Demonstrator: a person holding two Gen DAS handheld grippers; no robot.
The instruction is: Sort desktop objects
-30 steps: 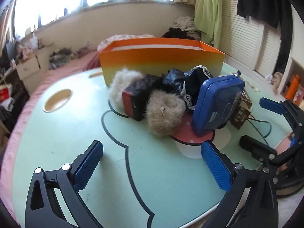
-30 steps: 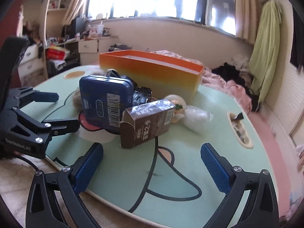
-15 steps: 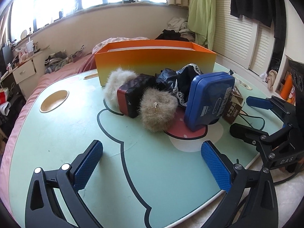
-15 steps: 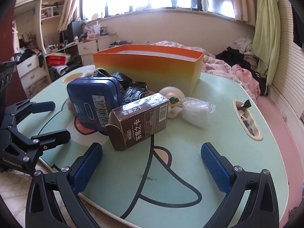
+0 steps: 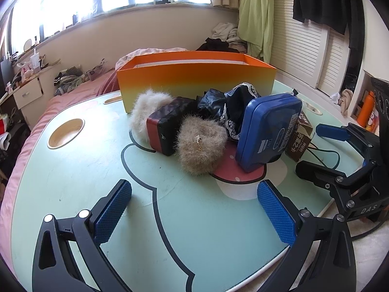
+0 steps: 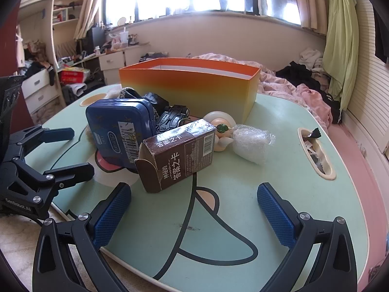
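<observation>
Closed in on the carton [image 6: 178, 154] beside the tin [image 6: 121, 131]; both grippers [image 5: 194, 209] [image 6: 194, 209] empty, jaws wide, over worktop [image 6: 279, 182].

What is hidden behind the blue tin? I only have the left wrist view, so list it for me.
Observer: A small figurine with a round white hat stands just behind the brown carton, near the corner of the orange box.
Operator: Tell me what is beside it.
Observer: A clear plastic-wrapped bundle lies on the table on the figurine's far side from the blue tin, seemingly touching the figurine.
Operator: Give me the carton's state.
Observer: It lies on its side with the flap at its near end open, just ahead of the open right gripper.
</observation>
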